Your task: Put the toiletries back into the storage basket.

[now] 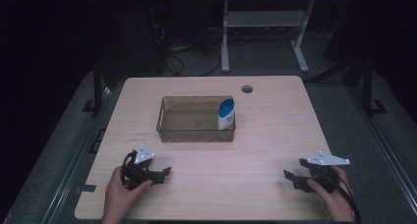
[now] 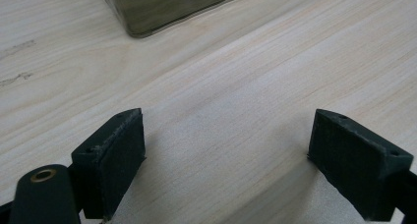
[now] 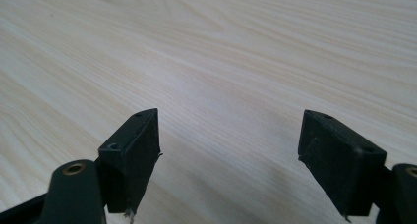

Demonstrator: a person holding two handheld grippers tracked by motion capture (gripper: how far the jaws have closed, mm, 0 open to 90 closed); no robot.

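The fingers of the left gripper [image 2: 226,150] are spread wide with nothing between them; only bare wood grain of the worktop [image 2: 255,86] is seen in the gap, and the pads [image 2: 115,155] are held just above that surface. The same holds for the right gripper [image 3: 228,155]: its fingers [image 3: 133,150] are parted, empty, and kept low over plain wood. Since nothing is gripped and both pairs lie near the front edge, this is judged to be a resting or ready pose, with each gripper in a hand [image 1: 123,189] set down on the worktop.

Ahead of the left fingers and a little to their left, a corner of a clear plastic bin [image 2: 147,13] is seen, apart from the fingers with open wood between. From above, the bin [image 1: 169,130] is found beyond both grippers, nearer the left gripper [image 1: 164,172] than the right gripper [image 1: 290,177]. Inside it, at its right end, a white bottle with a blue cap [image 1: 226,113] is stood upright against the wall, probably so that it stays propped. The bottle is well apart from both sets of fingers; a forward reach over the bin's near wall would be called for, most likely by the right fingers.
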